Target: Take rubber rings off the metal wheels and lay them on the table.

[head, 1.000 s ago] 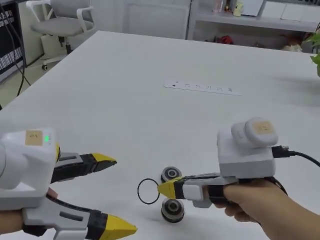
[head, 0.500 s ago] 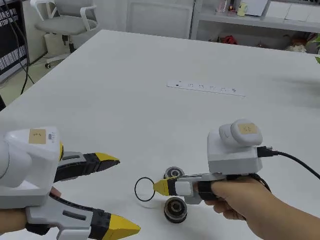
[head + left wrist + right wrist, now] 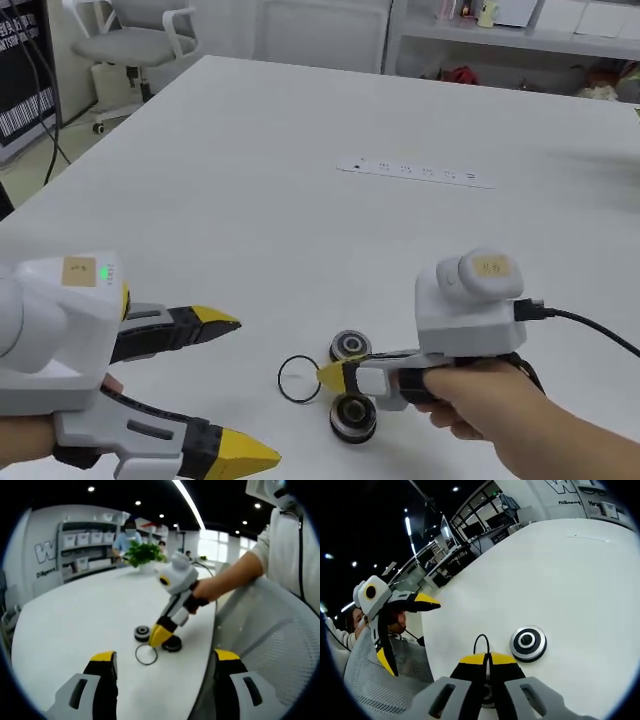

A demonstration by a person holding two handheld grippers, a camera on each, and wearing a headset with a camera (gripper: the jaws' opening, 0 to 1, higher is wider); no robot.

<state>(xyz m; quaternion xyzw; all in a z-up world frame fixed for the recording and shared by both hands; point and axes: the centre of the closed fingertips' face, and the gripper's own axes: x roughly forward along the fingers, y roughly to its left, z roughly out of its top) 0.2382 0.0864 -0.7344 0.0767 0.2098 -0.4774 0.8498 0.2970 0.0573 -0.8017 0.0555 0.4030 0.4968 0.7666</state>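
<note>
Laying step: right hand-held gripper (image 3: 322,377) clamps ring (image 3: 297,380) on bench (image 3: 300,200); left hand-held gripper (image 3: 255,390) agape, idle. Next: release, approach wheel (image 3: 349,346).

The left tongs (image 3: 255,390) have a boxy white housing with a tan square sticker (image 3: 79,271) and a small green light (image 3: 103,272) beside it, and black jaws ending in yellow tips. The right tongs (image 3: 322,376) match: white housing, a tan label (image 3: 490,266) on top, yellow tips, and a black cable (image 3: 590,328) leaving the rear. The person wears a white sleeve (image 3: 282,540).
</note>
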